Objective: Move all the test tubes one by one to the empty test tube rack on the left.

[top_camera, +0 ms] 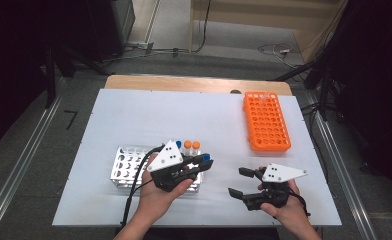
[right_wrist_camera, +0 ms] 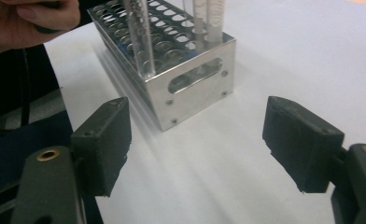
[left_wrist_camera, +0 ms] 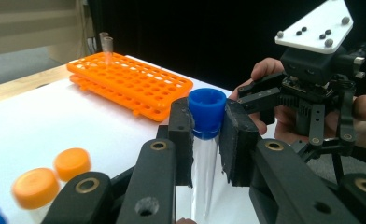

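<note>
- You're holding a blue-capped tube (left_wrist_camera: 204,140) in the left gripper (top_camera: 204,162), lifted just over the right end of the metal rack (top_camera: 126,167) – looks like the carry step, tube on its way to the orange rack (top_camera: 266,121) at the far right of the table (top_camera: 149,115).
- Left gripper's jaws are pinching the tube just below the blue cap (left_wrist_camera: 207,109), one pad each side; clear body is hanging down betw. them, roughly upright.
- Right gripper (top_camera: 240,182) is sitting near the front edge, jaws spread wide, touching nothing; in the right gripper view it's facing the metal rack's end wall w/ bare table betw. the pads (right_wrist_camera: 104,140).
- Two orange-capped tubes (top_camera: 192,145) and another blue-capped one (top_camera: 178,144) are standing in the metal rack, just behind the left gripper.
- A clear tube (left_wrist_camera: 107,49) or two are already standing in the far corner of the orange rack; most holes are open.
- Next move, as I'm judging it: you're needing to swing the tube right and away, keeping it vertical, and line the tip over a free hole before lowering.
- Risk: grip is high, near the cap, so the tip may swing – go slow; a handover to the right gripper is poss. too, since it's open and close by.
</note>
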Demonstrator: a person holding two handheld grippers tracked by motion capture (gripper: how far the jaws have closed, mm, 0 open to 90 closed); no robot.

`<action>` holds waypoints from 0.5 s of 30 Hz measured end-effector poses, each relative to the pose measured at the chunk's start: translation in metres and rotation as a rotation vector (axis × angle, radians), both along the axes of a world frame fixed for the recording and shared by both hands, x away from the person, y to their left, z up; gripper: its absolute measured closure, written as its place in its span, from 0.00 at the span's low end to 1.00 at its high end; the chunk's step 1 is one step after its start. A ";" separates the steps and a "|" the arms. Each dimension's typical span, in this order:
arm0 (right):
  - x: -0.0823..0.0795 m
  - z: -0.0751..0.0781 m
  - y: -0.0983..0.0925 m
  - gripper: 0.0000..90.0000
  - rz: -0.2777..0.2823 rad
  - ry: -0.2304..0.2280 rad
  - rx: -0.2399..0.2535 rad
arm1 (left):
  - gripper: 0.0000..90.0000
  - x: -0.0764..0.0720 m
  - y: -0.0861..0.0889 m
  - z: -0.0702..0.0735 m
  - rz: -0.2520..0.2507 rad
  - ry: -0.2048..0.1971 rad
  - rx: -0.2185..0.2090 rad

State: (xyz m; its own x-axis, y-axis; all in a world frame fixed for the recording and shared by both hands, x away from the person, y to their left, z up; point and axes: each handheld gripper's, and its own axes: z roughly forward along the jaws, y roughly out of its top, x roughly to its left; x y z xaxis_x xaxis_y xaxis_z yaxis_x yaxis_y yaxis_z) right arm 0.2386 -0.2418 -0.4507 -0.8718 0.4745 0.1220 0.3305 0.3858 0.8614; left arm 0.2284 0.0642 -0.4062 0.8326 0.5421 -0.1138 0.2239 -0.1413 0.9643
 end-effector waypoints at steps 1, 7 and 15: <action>0.001 -0.001 -0.002 0.24 -0.004 0.000 0.001 | 0.85 0.000 0.002 0.001 0.004 -0.001 -0.002; 0.008 -0.003 -0.014 0.06 -0.037 0.007 0.010 | 0.85 0.002 0.012 0.006 0.029 -0.007 -0.011; 0.014 -0.006 -0.026 0.00 -0.101 0.011 0.000 | 0.85 0.005 0.029 0.011 0.062 -0.017 -0.017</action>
